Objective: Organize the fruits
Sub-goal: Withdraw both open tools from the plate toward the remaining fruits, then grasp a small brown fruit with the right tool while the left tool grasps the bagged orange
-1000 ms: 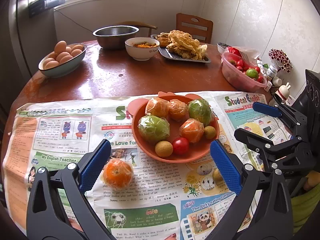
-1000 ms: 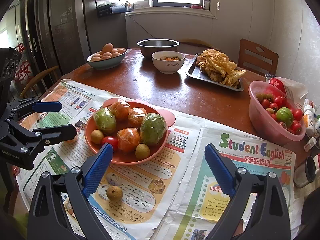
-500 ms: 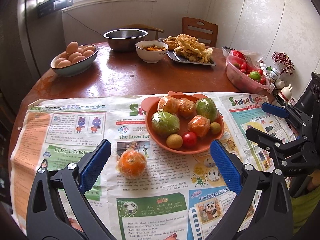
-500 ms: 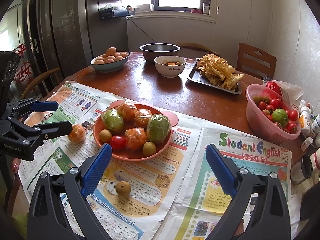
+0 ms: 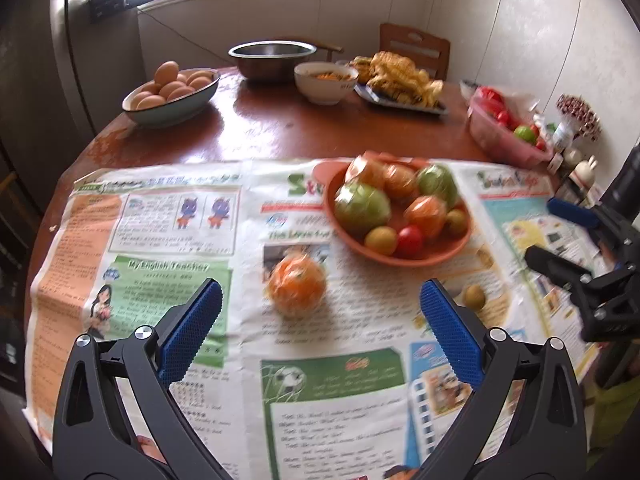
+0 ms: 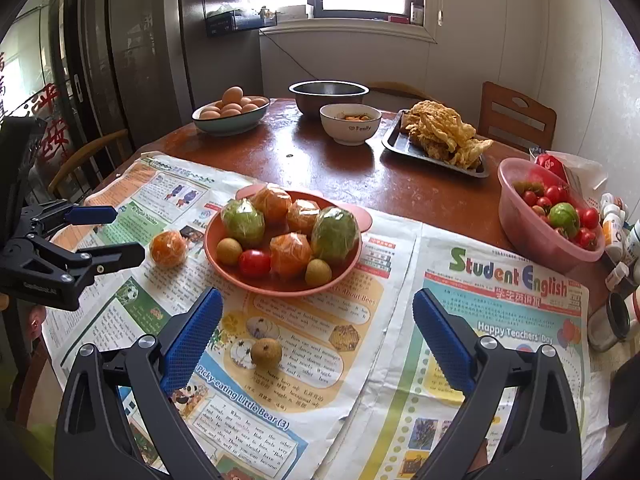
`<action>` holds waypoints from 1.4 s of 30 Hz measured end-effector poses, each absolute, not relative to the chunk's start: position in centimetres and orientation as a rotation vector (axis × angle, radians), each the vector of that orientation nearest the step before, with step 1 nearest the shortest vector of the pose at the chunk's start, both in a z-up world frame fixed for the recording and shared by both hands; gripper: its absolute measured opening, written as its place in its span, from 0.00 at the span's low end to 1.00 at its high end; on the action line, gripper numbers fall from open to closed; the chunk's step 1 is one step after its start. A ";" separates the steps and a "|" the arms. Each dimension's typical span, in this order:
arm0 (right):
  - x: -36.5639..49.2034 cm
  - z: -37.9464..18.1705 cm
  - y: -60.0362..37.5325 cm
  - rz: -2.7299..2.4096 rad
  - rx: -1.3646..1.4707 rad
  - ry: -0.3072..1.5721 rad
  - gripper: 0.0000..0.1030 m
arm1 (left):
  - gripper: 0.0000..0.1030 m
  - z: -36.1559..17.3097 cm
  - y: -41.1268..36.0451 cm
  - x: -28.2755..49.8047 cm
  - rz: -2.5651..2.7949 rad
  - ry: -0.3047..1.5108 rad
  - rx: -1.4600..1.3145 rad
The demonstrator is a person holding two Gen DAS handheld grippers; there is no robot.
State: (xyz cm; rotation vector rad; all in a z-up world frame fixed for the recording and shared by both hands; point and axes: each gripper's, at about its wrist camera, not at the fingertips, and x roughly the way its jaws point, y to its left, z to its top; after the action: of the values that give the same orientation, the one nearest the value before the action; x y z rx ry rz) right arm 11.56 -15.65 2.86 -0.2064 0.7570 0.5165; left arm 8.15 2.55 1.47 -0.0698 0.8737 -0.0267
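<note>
An orange plate (image 5: 424, 258) (image 6: 280, 286) on the newspaper holds wrapped oranges, wrapped green fruits, a red tomato and small yellow-brown fruits. One wrapped orange (image 5: 297, 285) (image 6: 168, 248) lies on the paper left of the plate. A small brown fruit (image 6: 266, 353) (image 5: 474, 297) lies on the paper in front of the plate. My left gripper (image 5: 320, 320) (image 6: 110, 232) is open, empty, held back from the loose orange. My right gripper (image 6: 318, 336) (image 5: 556, 232) is open and empty, just behind the brown fruit.
Newspaper (image 6: 500, 320) covers the near half of a round wooden table (image 6: 340, 168). At the back stand a bowl of eggs (image 6: 230, 114), a steel bowl (image 6: 328, 96), a white bowl (image 6: 350, 124) and a tray of fried food (image 6: 440, 136). A pink tub of tomatoes (image 6: 548, 216) and small bottles (image 6: 616, 236) sit right.
Both grippers have drawn back and up from the table, so the plate and loose orange look farther away. The left view has swung rightward. Both stayed open and empty.
</note>
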 end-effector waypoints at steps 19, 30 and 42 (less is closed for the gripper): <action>9.7 -2.0 -14.1 0.524 -0.243 0.852 0.93 | 0.91 -1.6 3.3 7.9 -0.050 0.937 -0.063; 9.8 -3.6 -13.3 0.518 -0.244 0.889 0.75 | 0.90 -1.9 3.6 8.2 -0.079 0.929 -0.087; 9.9 -3.9 -12.2 0.584 -0.271 0.899 0.22 | 0.65 -1.7 3.8 8.9 -0.114 0.916 -0.101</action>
State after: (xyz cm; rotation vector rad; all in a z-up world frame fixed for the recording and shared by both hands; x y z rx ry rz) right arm 9.94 -12.16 -3.92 -0.2708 0.8993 0.5839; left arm 8.88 3.79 -1.74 -0.1007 0.9158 -0.1140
